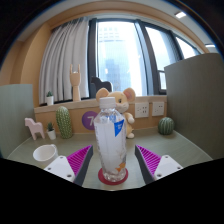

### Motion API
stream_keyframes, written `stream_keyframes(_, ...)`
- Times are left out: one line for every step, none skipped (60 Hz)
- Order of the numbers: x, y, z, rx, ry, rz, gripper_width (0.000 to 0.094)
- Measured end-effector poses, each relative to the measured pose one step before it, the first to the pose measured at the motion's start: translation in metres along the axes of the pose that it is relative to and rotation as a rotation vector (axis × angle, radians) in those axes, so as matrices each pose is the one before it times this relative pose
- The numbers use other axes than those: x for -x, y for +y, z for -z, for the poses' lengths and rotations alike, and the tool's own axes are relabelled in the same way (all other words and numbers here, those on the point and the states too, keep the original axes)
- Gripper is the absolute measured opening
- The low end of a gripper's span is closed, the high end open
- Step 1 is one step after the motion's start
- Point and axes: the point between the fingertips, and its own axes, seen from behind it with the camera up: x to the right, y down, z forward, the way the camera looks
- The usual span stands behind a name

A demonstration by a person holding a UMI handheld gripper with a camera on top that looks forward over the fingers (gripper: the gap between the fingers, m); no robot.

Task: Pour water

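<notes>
While the water bottle (111,135) is standing upright on a red coaster (113,177) between our gripper (113,160) fingers, we are judging the grasp step in hand; the pink pads (78,160) are sitting wide, gaps either side; next we are needing to close, lift, and tilt toward the white bowl (45,153) nearby on the table (190,160).

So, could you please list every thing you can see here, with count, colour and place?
bottle: 1, clear with a white cap, upright between the fingers
coaster: 1, red, under the bottle
bowl: 1, white, on the table beside the bottle
cactus: 1, green, behind the bowl
plush toy: 1, beige, behind the bottle
ball cactus: 1, green, by the wall
curtain: 1, white, beside the window
gripper: 1, pink pads, fingers either side of the bottle
</notes>
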Motion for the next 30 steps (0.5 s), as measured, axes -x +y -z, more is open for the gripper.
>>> stream_keyframes(0.00225, 0.00281, 0.00442, 0.00493, -0.00059, -0.0046, 0.0853)
stream_keyframes(0.00214, 0.00177, 0.00530, 0.00386, -0.00067, -0.0039, 0.0853)
stream_keyframes(0.00168, 0.00219, 0.00533, 0.00257, -0.00131, -0.0031, 0.0853)
stream_keyframes(0.00162, 0.00236, 0.00568, 0.00281, -0.00039, -0.0019, 0.0851)
stream_keyframes(0.00151, 0.00301, 0.00555, 0.00430, 0.00010, -0.0012, 0.0850)
stream_keyframes(0.00191, 0.00327, 0.00565, 0.00539, 0.00004, -0.0001, 0.0850)
stream_keyframes(0.00234, 0.00379, 0.00583, 0.00573, -0.00056, 0.0005, 0.0851)
stream_keyframes(0.00271, 0.00389, 0.00571, 0.00606, -0.00109, 0.0013, 0.0852)
stream_keyframes(0.00228, 0.00408, 0.00559, 0.00521, -0.00078, 0.0006, 0.0851)
stream_keyframes(0.00320, 0.00380, 0.00569, 0.00603, -0.00116, 0.0014, 0.0851)
stream_keyframes(0.00389, 0.00365, 0.00613, 0.00415, -0.00309, 0.0012, 0.0850)
stream_keyframes(0.00394, 0.00346, 0.00581, 0.00316, -0.00369, 0.0014, 0.0849)
stream_keyframes(0.00386, 0.00368, 0.00589, 0.00414, -0.00275, 0.0009, 0.0850)
stream_keyframes(0.00355, 0.00399, 0.00547, 0.00579, -0.00173, 0.0015, 0.0850)
stream_keyframes(0.00335, 0.00425, 0.00579, 0.00730, -0.00052, 0.0016, 0.0849)
stream_keyframes(0.00289, 0.00358, 0.00597, 0.00751, -0.00184, 0.0013, 0.0848)
stream_keyframes(0.00354, 0.00377, 0.00504, 0.00534, -0.00012, 0.0013, 0.0849)
stream_keyframes(0.00378, 0.00375, 0.00493, 0.00516, 0.00020, 0.0000, 0.0849)
stream_keyframes(0.00359, 0.00397, 0.00514, 0.00652, -0.00026, 0.0008, 0.0849)
stream_keyframes(0.00385, 0.00376, 0.00464, 0.00802, -0.00125, 0.0023, 0.0850)
stream_keyframes(0.00415, 0.00361, 0.00501, 0.00861, -0.00268, 0.0035, 0.0850)
stream_keyframes(0.00390, 0.00357, 0.00466, 0.00869, -0.00170, 0.0036, 0.0849)
stream_keyframes(0.00315, 0.00326, 0.00450, 0.00869, -0.00061, 0.0016, 0.0850)
stream_keyframes(0.00291, 0.00337, 0.00496, 0.00819, -0.00102, -0.0011, 0.0853)
stream_keyframes(0.00349, 0.00215, 0.00467, 0.00550, -0.00151, -0.0012, 0.0851)
stream_keyframes(0.00422, 0.00159, 0.00410, 0.00361, -0.00384, -0.0019, 0.0852)
stream_keyframes(0.00382, 0.00075, 0.00440, 0.00178, -0.00458, -0.0017, 0.0850)
stream_keyframes(0.00398, 0.00063, 0.00418, 0.00124, -0.00442, -0.0025, 0.0852)
stream_keyframes(0.00377, 0.00050, 0.00405, 0.00071, -0.00439, -0.0015, 0.0851)
stream_keyframes(0.00393, 0.00000, 0.00429, -0.00011, -0.00469, 0.0001, 0.0852)
